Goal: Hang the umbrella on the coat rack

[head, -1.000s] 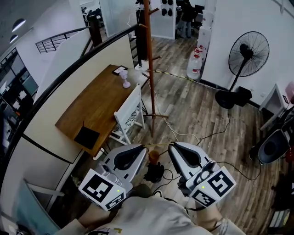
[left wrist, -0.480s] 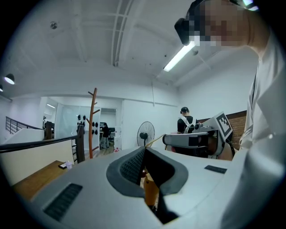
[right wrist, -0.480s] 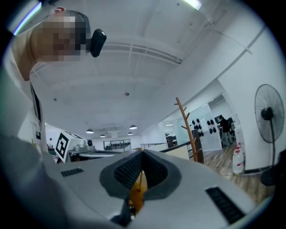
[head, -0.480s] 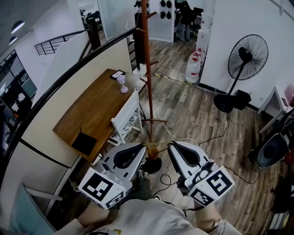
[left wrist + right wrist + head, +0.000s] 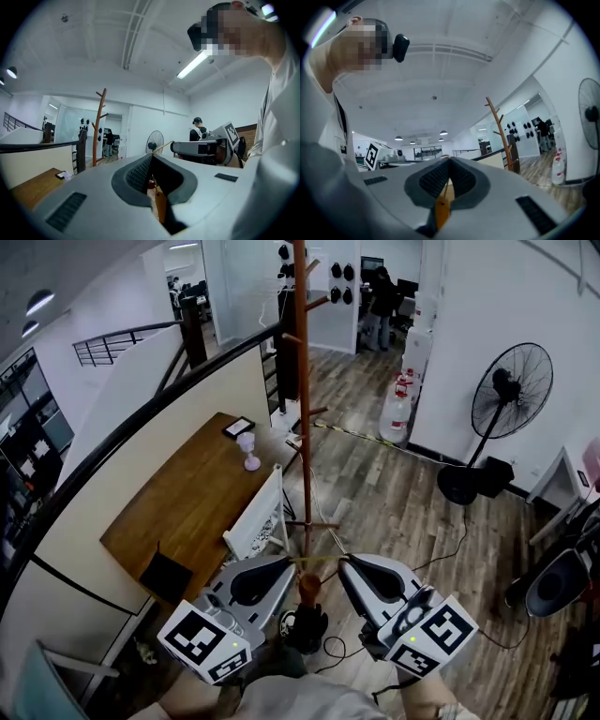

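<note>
The coat rack (image 5: 302, 390) is a tall brown pole with short pegs, standing straight ahead on the wood floor. Both grippers are low in the head view, tips close together. The left gripper (image 5: 292, 562) and right gripper (image 5: 342, 562) are each shut on the umbrella's thin yellowish wrist cord (image 5: 317, 559), stretched between them. Below the cord hang the reddish-brown handle (image 5: 309, 587) and the folded black umbrella (image 5: 305, 626). In the left gripper view the cord (image 5: 161, 148) runs from the shut left gripper (image 5: 151, 154) towards the right one. The right gripper (image 5: 450, 160) shows the rack (image 5: 501, 136) beyond it.
A wooden desk (image 5: 187, 512) and white chair (image 5: 262, 512) stand left of the rack against a partition. A pedestal fan (image 5: 502, 399) and water bottles (image 5: 396, 413) are at the right, cables cross the floor, a dark chair (image 5: 558, 563) sits at far right. A person (image 5: 382, 296) stands far back.
Both grippers and the hanging umbrella have come closer to the coat rack, whose base now sits just beyond the jaw tips. Both grippers stay shut on the cord.
</note>
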### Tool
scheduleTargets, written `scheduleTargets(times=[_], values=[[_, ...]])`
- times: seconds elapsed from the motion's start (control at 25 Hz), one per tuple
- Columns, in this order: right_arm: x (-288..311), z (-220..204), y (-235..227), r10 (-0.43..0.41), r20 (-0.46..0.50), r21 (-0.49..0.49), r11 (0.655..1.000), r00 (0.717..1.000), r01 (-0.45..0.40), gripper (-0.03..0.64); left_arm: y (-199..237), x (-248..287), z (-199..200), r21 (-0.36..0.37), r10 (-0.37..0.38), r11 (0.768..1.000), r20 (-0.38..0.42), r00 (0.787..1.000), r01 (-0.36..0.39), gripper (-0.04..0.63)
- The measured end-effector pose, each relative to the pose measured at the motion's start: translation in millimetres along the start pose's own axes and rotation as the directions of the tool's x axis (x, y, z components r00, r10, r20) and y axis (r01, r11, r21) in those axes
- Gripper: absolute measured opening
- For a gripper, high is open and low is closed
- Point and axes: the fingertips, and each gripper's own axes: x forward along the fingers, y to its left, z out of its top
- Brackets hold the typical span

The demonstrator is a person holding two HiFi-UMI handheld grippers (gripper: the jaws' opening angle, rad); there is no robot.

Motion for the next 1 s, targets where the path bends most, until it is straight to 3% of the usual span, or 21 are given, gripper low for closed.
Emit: scheduleTargets(times=[0.56, 1.0], values=[[154.5, 62.3, -114.2, -0.018, 0.056, -0.065, 0.998, 0.998, 0.021, 0.005, 169.2, 108.8, 64.1, 0.008, -0.049, 0.999, 0.113, 0.992, 0.048, 0.006], [277.6, 94.7, -193.9, -0.029, 0.135, -0.073, 0.997, 0.990, 0.039, 0.005, 298.6, 171.2, 100.4, 0.074, -0.096, 0.994, 0.165, 0.982, 0.084, 0.006]])
